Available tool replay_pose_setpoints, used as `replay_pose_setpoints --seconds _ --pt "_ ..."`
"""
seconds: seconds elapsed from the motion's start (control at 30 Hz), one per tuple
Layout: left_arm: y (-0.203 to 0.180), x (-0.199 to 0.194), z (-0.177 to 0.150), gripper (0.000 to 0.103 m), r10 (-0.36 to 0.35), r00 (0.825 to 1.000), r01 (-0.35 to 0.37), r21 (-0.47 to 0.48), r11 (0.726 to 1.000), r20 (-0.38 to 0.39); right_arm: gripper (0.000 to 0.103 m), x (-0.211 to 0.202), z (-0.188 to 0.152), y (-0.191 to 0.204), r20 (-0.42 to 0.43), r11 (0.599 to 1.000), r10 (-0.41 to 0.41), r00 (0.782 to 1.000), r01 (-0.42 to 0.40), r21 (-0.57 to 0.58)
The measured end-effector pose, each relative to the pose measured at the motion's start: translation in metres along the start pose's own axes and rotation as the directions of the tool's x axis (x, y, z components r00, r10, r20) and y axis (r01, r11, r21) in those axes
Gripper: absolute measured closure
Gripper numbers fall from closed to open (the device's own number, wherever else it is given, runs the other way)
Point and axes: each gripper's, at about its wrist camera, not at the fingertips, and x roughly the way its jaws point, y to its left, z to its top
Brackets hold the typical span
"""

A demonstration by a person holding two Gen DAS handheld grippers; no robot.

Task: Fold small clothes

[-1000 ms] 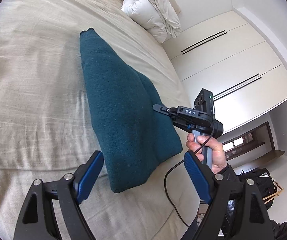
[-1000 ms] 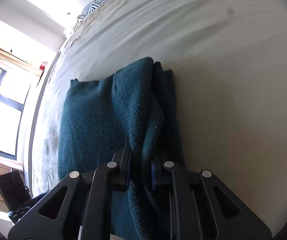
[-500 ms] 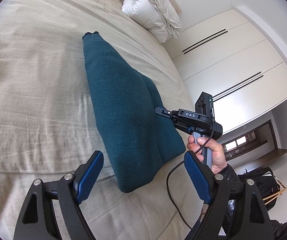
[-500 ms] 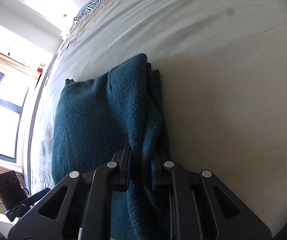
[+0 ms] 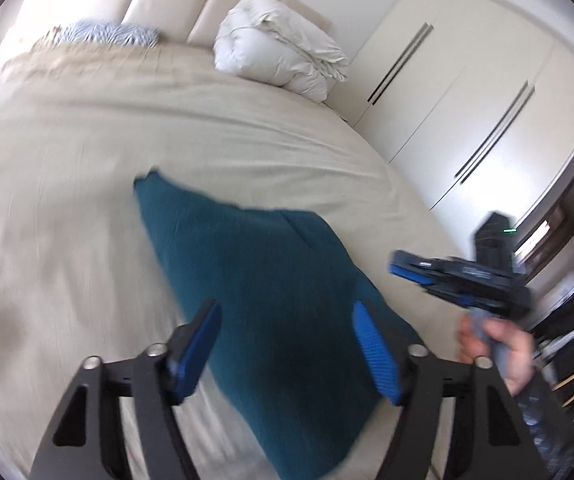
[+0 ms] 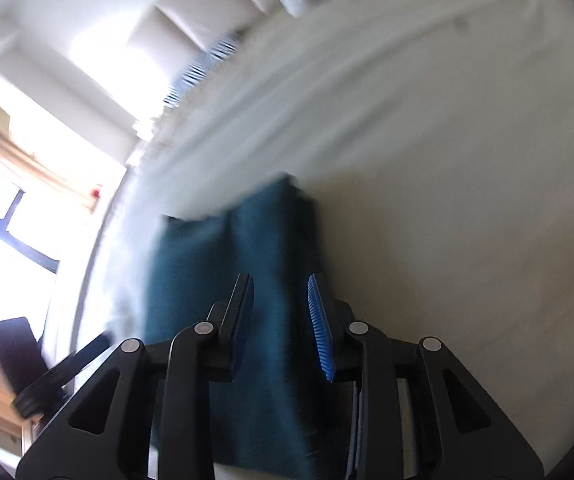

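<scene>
Right gripper (image 6: 281, 320) just opened and let go; left gripper (image 5: 287, 344) has been narrowing, gripping nothing. Teal knit garment (image 5: 263, 300) lies folded on the bed (image 5: 67, 200) below both. I'd lift straight off so the fold stays put.

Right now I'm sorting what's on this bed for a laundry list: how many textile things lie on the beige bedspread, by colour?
Teal: 1, the folded teal knit garment, lying flat.
White: 1, the rolled white puffy duvet by the headboard.
Black-and-white striped: 1, the zebra-patterned pillow, blurred.
Total: 3 on the beige bedspread.
</scene>
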Motion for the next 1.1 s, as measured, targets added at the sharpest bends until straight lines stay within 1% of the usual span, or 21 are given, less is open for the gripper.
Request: replay_pose_setpoints --seconds 0.07,0.1,0.13,0.17,0.2,0.27,0.3,0.33,0.4,0.43,0.47,0.5,0.53,0.6,0.7,0.77,0.83,0.93,1.0,1.07,1.1 --pt "-0.004 0.017 0.009 0.058 0.025 1.000 -0.025 0.038 0.999 -0.010 0.076 0.003 -0.006 0.011 -0.018 0.998 0.050 0.999 -0.050 -0.031" --pt "-0.005 0.026 0.011 0.062 0.043 0.999 -0.042 0.051 0.998 -0.021 0.076 0.006 -0.008 0.012 -0.031 0.998 0.059 0.998 -0.060 -0.037" --pt "-0.005 0.034 0.013 0.067 0.059 0.998 -0.056 0.061 0.997 -0.032 0.076 0.014 -0.013 0.013 -0.050 0.997 0.048 0.998 -0.050 -0.051" --pt "-0.004 0.044 0.014 0.068 0.078 0.996 -0.074 0.073 0.995 -0.050 0.076 0.019 -0.015 0.012 -0.064 0.998 0.031 0.997 -0.035 -0.060" --pt "-0.002 0.055 0.014 0.069 0.116 0.991 -0.109 0.091 0.990 -0.072 0.076 0.025 -0.017 0.005 -0.085 0.998 0.009 0.996 -0.013 -0.057" --pt "0.004 0.078 0.008 0.073 0.166 0.977 -0.153 0.101 0.983 -0.134 0.076 0.035 -0.022 -0.009 -0.113 1.000 -0.002 0.994 0.000 -0.020" --pt "0.008 0.083 0.007 0.074 0.170 0.975 -0.156 0.099 0.983 -0.146 0.078 0.038 -0.025 -0.017 -0.115 1.000 0.003 0.993 -0.003 -0.003" --pt "0.011 0.086 0.005 0.078 0.169 0.976 -0.157 0.092 0.983 -0.140 0.079 0.039 -0.026 -0.023 -0.110 1.000 0.008 0.994 -0.007 0.009" --pt "0.015 0.088 0.005 0.078 0.159 0.978 -0.150 0.078 0.986 -0.132 0.079 0.041 -0.030 -0.030 -0.105 1.000 0.010 0.994 -0.008 0.016" --pt "0.015 0.089 0.004 0.078 0.165 0.978 -0.155 0.083 0.984 -0.130 0.078 0.042 -0.030 -0.033 -0.101 1.000 -0.014 0.995 0.015 0.008" --pt "0.013 0.090 0.003 0.078 0.173 0.977 -0.162 0.098 0.982 -0.127 0.077 0.043 -0.031 -0.035 -0.105 0.997 -0.076 0.992 0.076 -0.007" --pt "0.011 0.092 0.001 0.078 0.183 0.976 -0.170 0.114 0.979 -0.121 0.072 0.047 -0.033 -0.041 -0.109 0.997 -0.083 0.991 0.082 -0.010" --pt "0.008 0.093 -0.002 0.078 0.190 0.975 -0.176 0.126 0.976 -0.113 0.072 0.046 -0.035 -0.046 -0.098 0.999 -0.051 0.994 0.052 0.010" --pt "0.007 0.093 -0.008 0.078 0.199 0.976 -0.185 0.140 0.973 -0.095 0.072 0.045 -0.038 -0.047 -0.087 0.998 -0.041 0.995 0.045 0.034" --pt "0.008 0.092 -0.008 0.078 0.201 0.976 -0.189 0.135 0.973 -0.088 0.069 0.039 -0.039 -0.036 -0.069 0.997 -0.072 0.995 0.073 0.016" --pt "0.006 0.084 -0.009 0.079 0.195 0.978 -0.185 0.126 0.975 -0.079 0.069 0.030 -0.036 -0.027 -0.041 0.996 -0.084 0.996 0.084 -0.004" --pt "0.003 0.073 -0.011 0.078 0.181 0.981 -0.175 0.094 0.980 -0.063 0.069 0.009 -0.034 -0.018 -0.006 0.997 -0.066 0.998 0.066 -0.026" --pt "-0.001 0.061 -0.014 0.078 0.177 0.984 -0.174 0.079 0.982 -0.029 0.069 -0.006 -0.034 0.000 0.024 0.998 -0.024 0.999 0.025 -0.062" --pt "-0.008 0.066 -0.020 0.078 0.201 0.979 -0.194 0.126 0.973 -0.042 0.069 -0.003 -0.037 0.008 -0.001 0.996 -0.015 1.000 0.015 -0.089" --pt "-0.011 0.072 -0.025 0.073 0.217 0.975 -0.207 0.155 0.966 -0.053 0.069 0.014 -0.046 0.008 -0.069 0.992 -0.062 0.996 0.054 -0.116" --pt "-0.010 0.074 -0.026 0.072 0.205 0.977 -0.195 0.151 0.969 -0.057 0.069 0.025 -0.049 0.006 -0.102 0.991 -0.084 0.991 0.072 -0.115"
